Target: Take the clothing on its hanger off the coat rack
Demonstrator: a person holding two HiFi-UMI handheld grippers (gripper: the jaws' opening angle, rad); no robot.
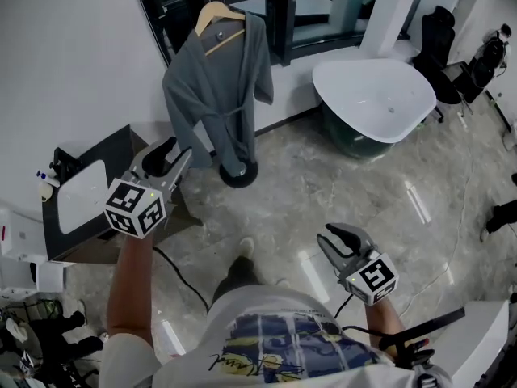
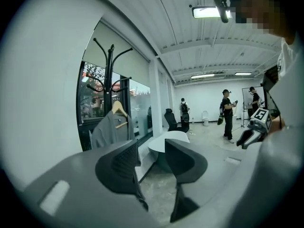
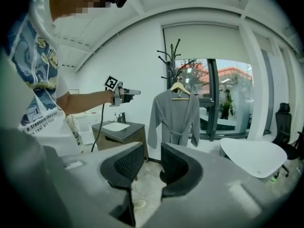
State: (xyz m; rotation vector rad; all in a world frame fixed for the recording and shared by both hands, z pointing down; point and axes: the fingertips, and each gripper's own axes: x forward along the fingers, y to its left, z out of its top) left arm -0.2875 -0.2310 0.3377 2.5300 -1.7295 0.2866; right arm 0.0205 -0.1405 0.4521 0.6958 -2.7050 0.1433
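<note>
Head view: robe point(image 1: 218, 95) on hanger point(image 1: 220, 13) on rack point(image 1: 238, 175), well apart from left gripper point(image 1: 171, 158) and right gripper point(image 1: 338, 242), both empty with jaws apart; risk of toppling rack or shedding robe if tugged by cloth, not lifted by hanger.

The head view looked steeply down from above. Both gripper views looked level along their jaws, well back. All three shared the hung robe point(image 1: 218, 95).

The floor point(image 1: 323, 192) is shiny gray stone. A white wall point(image 1: 73, 55) is at 10 o'clock and a dark window point(image 1: 323, 6) at 12. A round white table point(image 1: 376, 95) sits at 1 o'clock, with black chairs point(image 1: 436, 35) at 2. A dark cabinet point(image 1: 121, 156) with a white sink point(image 1: 81, 194) is at 9. Long lights point(image 2: 209, 12) glow on the ceiling.
</note>
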